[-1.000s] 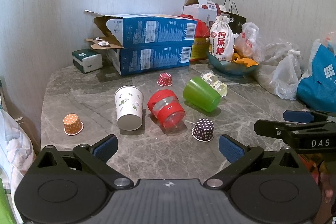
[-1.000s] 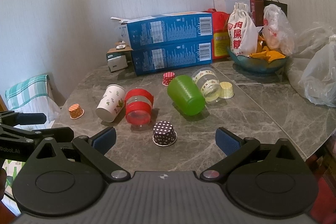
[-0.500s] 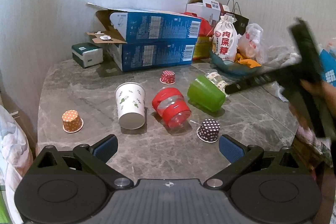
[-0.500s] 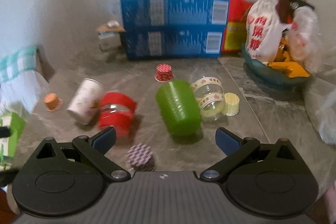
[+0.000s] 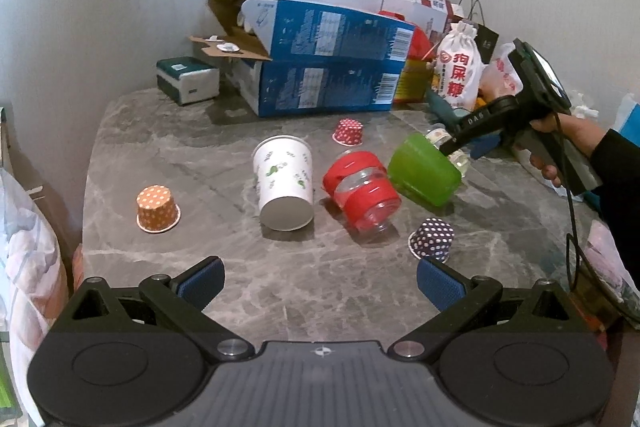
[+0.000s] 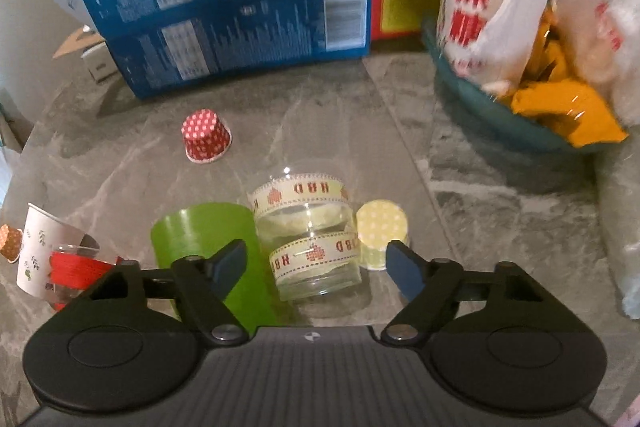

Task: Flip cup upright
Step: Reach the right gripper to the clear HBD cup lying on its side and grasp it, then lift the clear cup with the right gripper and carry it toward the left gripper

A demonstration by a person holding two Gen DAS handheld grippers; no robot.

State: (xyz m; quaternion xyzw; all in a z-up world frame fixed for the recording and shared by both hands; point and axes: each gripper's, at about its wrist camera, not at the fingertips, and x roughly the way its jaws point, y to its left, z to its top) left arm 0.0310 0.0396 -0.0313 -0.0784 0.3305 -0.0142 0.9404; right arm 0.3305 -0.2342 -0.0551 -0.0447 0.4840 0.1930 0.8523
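Several cups lie on their sides on the grey marble table. A clear glass cup with cream ribbon bands lies between the fingers of my open right gripper, its far end hidden in the left wrist view. A green cup lies just left of it, behind my left finger. A red-banded glass cup and a white paper cup lie further left. My left gripper is open and empty, held back near the table's front.
Small dotted cupcake cups stand upside down: orange, red, dark; a yellow one lies by the glass. Blue boxes line the back wall. A teal bowl with bags sits at the right.
My right gripper has swung in over the table and come down close to the ribbon-banded glass cup, fingers either side of it. My left gripper has stayed about where it was.
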